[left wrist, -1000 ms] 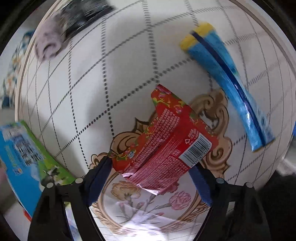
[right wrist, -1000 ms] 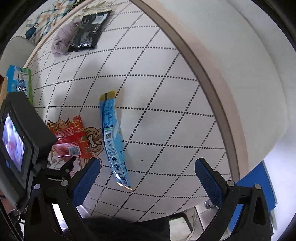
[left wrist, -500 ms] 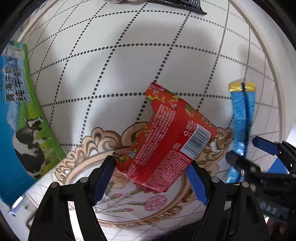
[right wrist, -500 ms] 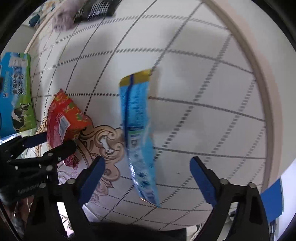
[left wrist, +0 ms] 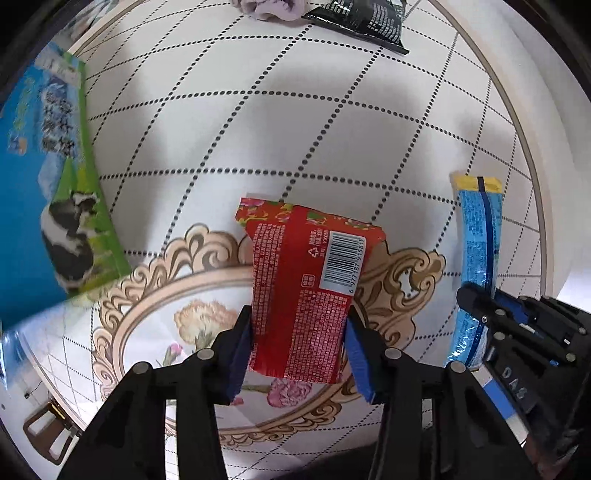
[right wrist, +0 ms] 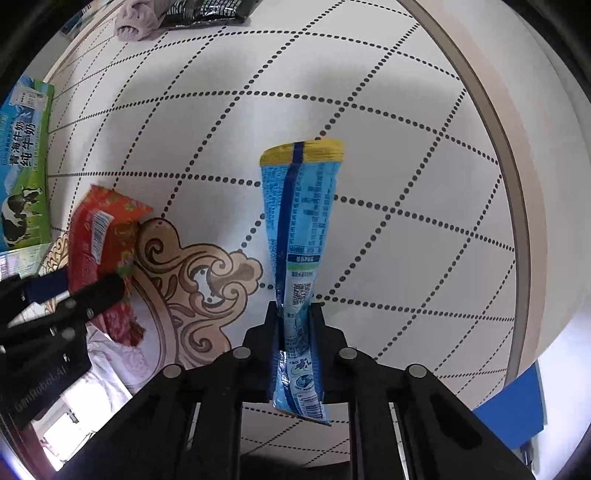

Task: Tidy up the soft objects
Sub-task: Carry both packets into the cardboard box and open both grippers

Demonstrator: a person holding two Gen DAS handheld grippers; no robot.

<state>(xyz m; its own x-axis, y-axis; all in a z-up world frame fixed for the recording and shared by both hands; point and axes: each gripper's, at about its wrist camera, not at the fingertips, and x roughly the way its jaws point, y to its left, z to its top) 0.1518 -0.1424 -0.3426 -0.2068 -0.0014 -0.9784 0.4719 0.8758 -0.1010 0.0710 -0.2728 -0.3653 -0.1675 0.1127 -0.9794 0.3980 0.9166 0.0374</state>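
Note:
My left gripper [left wrist: 299,343] is shut on a red snack packet [left wrist: 306,280] with a white barcode, over the round table's floral medallion. My right gripper [right wrist: 295,325] is shut on a long blue packet [right wrist: 295,229] with a yellow end, which is pinched narrow between the jaws. Each gripper shows in the other's view: the right gripper [left wrist: 491,306] on the blue packet [left wrist: 478,236] and the left gripper [right wrist: 74,288] on the red packet [right wrist: 99,243].
A blue and green milk carton [left wrist: 48,177] lies at the left. A black packet [left wrist: 365,18] and a lilac rolled cloth [left wrist: 269,7] lie at the far edge. The round table [right wrist: 406,110] has a beige rim at the right.
Both grippers have closed: the left onto the red packet, the right onto the blue packet, which is now squeezed thin. Both packets now point straight ahead in their views.

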